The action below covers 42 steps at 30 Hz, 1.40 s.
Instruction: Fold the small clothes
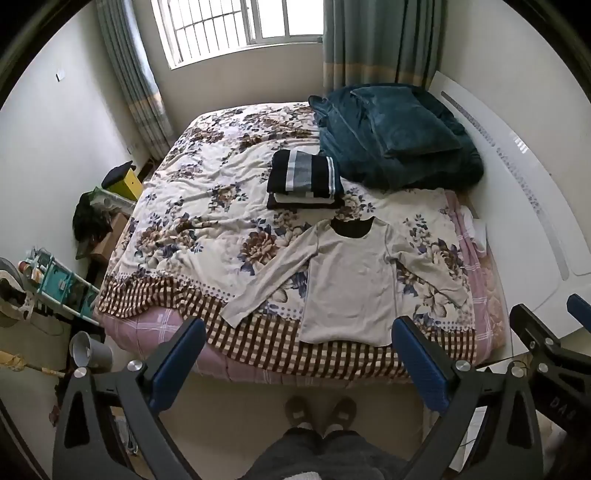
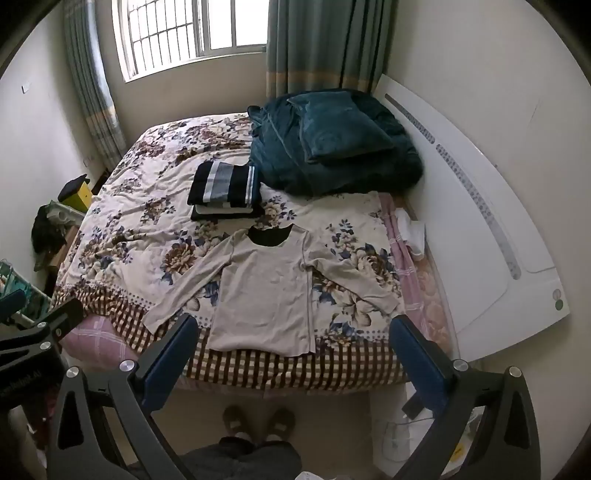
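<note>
Daylight from a barred window [image 1: 236,26] falls on a bed [image 1: 207,177] covered by a floral quilt with a brown checked border. On this bed a beige long-sleeved shirt [image 1: 351,280] is laid flat near the foot edge, its dark-lined neckline turned toward the window and both sleeves spread outward; its hem rests on the checked border. Just beyond the shirt's collar, farther up the bed, a stack of folded clothes [image 1: 304,177] is seen, topped by a navy piece with grey and white stripes. A heaped teal blanket [image 1: 395,136] with a teal pillow [image 2: 340,125] on it occupies the bed's corner beside the white headboard [image 2: 461,206].

The left tongs [image 1: 299,365] are held above the floor at the foot of the bed, spread wide, with nothing between the blue pads. The right tongs [image 2: 291,354] are likewise spread wide and empty, held before the shirt's hem. Slippered feet [image 2: 258,421] are visible on the floor below the bed edge.
</note>
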Motion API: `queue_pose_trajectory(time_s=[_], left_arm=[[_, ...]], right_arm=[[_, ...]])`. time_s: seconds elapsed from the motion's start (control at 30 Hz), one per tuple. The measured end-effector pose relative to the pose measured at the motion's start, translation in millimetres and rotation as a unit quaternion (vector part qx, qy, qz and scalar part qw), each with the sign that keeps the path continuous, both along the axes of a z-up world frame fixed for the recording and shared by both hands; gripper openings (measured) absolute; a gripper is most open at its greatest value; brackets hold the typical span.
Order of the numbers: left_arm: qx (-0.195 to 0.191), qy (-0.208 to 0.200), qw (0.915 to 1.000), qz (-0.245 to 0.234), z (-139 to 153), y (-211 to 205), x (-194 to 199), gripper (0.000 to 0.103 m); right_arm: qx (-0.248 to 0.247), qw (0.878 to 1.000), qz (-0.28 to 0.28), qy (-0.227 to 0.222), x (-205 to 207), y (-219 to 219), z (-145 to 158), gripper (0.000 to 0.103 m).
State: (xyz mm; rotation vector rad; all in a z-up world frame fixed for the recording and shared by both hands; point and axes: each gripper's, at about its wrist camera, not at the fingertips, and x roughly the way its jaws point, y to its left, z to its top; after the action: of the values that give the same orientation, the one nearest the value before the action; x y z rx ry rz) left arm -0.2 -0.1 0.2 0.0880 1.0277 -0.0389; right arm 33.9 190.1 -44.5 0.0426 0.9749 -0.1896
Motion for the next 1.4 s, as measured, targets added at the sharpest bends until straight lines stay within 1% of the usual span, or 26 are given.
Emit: queue_pose_trajectory(time_s=[0.17, 0.33, 0.43, 0.53, 0.6, 0.67, 0.7, 0.83, 1.4], left_arm=[[-0.003, 0.000, 1.0000, 0.004, -1, 0, 0, 0.103], [-0.005, -0.002, 1.0000, 0.001, 5, -2, 6, 0.103], [-0.007, -0.001, 1.0000, 0.003, 8, -2, 9, 0.103], [-0.007, -0.003, 1.0000, 0.000, 14, -4, 9, 0.103], [-0.007, -0.004, 1.0000, -0.003, 12, -3, 7, 0.103], [-0.007, -0.005, 1.0000, -0.002, 12, -3, 8, 0.103], [-0.007, -0.005, 1.0000, -0.003, 13, -3, 8, 0.103], [-0.010, -0.005, 0.9999, -0.002, 14, -7, 9, 0.103], [-0.014, -0.010, 0.9999, -0.002, 15, -6, 9, 0.103]], right_arm=[[0.001, 1.000, 0.002, 0.005, 1, 0, 1, 0.103], [0.004, 1.000, 0.003, 0.003, 0, -1, 3, 0.103], [0.003, 1.000, 0.006, 0.003, 5, -2, 12, 0.103], [-0.001, 1.000, 0.006, 0.002, 2, 4, 12, 0.103], [-0.002, 1.000, 0.006, 0.001, 3, 5, 13, 0.103], [0.000, 1.000, 0.007, 0.000, 2, 2, 7, 0.103], [0.001, 1.000, 0.008, -0.002, 2, 0, 12, 0.103], [0.002, 1.000, 0.011, -0.002, 3, 0, 15, 0.103], [0.000, 1.000, 0.011, -0.003, 2, 4, 15, 0.103]])
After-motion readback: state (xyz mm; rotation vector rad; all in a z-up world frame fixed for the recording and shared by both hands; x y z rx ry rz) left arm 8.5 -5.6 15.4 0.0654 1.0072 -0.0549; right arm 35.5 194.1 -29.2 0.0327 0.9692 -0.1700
